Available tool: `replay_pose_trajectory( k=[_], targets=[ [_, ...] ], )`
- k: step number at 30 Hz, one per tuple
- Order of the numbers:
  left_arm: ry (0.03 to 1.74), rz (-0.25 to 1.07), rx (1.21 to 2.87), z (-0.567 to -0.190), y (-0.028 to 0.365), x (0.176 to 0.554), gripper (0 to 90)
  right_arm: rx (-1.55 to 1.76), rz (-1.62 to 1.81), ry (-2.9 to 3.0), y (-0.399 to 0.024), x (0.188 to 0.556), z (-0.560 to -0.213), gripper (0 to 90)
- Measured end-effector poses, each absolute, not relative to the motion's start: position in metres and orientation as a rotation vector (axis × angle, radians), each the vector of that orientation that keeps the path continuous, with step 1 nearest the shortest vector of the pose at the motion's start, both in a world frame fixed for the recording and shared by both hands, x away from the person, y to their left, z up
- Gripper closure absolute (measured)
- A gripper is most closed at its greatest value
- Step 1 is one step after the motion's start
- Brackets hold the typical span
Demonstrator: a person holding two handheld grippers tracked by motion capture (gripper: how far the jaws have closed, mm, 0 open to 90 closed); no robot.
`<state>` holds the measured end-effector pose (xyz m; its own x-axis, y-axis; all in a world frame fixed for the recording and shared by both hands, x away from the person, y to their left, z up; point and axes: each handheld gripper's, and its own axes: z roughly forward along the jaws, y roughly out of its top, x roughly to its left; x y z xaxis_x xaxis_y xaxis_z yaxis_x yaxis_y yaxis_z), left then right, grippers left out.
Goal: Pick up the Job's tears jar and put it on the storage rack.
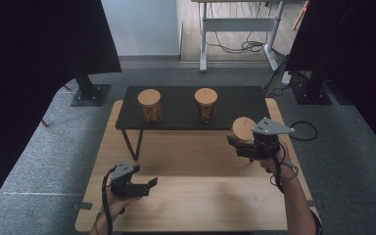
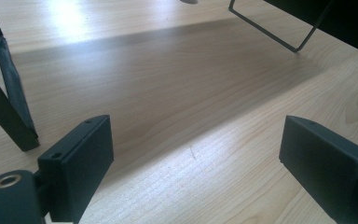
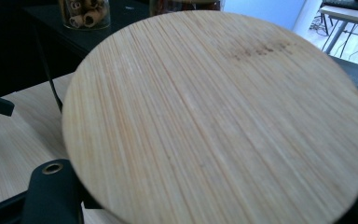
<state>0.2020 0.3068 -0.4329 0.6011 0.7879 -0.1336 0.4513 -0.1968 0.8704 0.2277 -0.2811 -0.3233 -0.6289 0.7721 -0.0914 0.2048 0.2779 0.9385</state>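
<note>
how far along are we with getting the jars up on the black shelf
Two jars already stand on the black shelf: left jar and middle jar. The right gripper holds a third jar beside the shelf's right end, not yet placed. The left gripper is open over the table.

2 jars (image 1: 150, 105) (image 1: 205, 104) on shelf (image 1: 235, 100) | 3rd jar (image 1: 242, 130) front-R, above table (image 1: 196, 200)

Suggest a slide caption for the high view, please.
Right gripper holds a lidded jar near the shelf; left gripper open.
</note>
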Motion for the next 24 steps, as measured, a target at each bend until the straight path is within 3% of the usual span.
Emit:
replay_pose_trajectory(
  k=[24],
  targets=[
    [0.993,0.425,1.847,-0.433,0.305,0.203,9.2,0.868,1.348,1.997,-0.284,0.246,-0.312,24.4]
  ],
)
